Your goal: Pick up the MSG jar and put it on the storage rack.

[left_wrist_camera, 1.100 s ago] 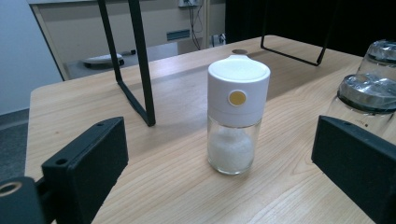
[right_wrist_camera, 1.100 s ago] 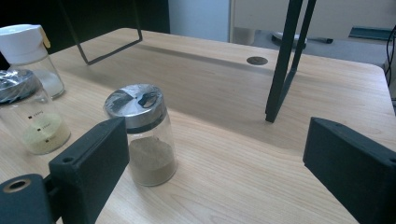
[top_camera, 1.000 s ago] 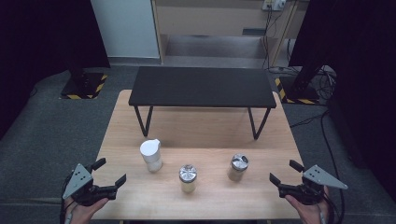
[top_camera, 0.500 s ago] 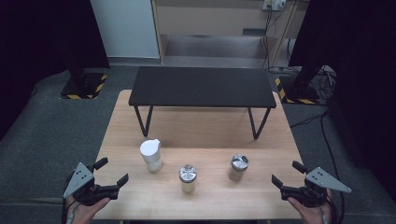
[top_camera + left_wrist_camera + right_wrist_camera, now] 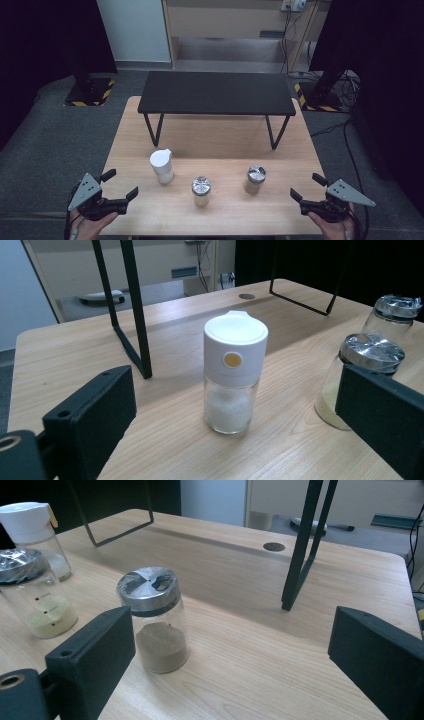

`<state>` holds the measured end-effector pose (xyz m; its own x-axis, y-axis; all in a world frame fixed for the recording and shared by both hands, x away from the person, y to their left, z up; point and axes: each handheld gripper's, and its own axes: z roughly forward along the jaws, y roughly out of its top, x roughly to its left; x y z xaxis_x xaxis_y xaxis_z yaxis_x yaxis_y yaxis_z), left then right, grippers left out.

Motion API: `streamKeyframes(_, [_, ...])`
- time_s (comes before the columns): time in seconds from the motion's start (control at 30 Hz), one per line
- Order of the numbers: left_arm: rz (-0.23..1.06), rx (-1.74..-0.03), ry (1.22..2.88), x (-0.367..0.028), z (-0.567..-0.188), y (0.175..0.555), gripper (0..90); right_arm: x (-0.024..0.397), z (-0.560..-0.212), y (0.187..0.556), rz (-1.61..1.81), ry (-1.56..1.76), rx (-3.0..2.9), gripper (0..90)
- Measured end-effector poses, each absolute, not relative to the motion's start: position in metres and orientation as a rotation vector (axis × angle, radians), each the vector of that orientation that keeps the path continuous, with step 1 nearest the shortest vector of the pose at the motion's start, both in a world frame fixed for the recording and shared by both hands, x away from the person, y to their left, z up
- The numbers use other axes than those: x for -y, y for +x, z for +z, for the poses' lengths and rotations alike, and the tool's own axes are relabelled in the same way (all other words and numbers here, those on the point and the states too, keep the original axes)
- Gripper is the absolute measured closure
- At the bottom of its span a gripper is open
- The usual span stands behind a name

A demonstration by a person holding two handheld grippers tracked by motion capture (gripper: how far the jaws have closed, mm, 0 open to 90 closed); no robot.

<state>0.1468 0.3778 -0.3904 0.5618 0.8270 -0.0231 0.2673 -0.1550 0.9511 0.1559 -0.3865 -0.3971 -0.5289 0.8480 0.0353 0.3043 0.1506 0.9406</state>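
Observation:
Three jars stand in a row on the wooden table (image 5: 225,140). A white-lidded jar of white grains (image 5: 162,167) (image 5: 234,371) is at the left. A metal-lidded jar of yellow powder (image 5: 201,191) (image 5: 359,377) (image 5: 35,600) is in the middle. A metal-lidded jar of brown powder (image 5: 255,179) (image 5: 156,625) (image 5: 395,312) is at the right. My left gripper (image 5: 120,184) (image 5: 235,440) is open at the front left corner, facing the white-lidded jar. My right gripper (image 5: 308,187) (image 5: 235,680) is open at the front right, facing the brown jar. Both hold nothing.
A low black bench (image 5: 217,93) on thin black legs (image 5: 135,315) (image 5: 300,550) stands across the back half of the table. A round cable hole (image 5: 274,546) lies in the tabletop near the far leg. Grey floor surrounds the table.
Both grippers have shifted slightly toward the table's front edge. The jars have not moved.

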Motion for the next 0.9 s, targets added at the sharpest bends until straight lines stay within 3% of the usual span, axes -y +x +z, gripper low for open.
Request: streamKeyframes(0.9, [0.595,-0.893,1.801,-0.365,-0.357,0.166,2.2,0.388,-0.398,0.157,1.390,1.096,-1.921,5.4])
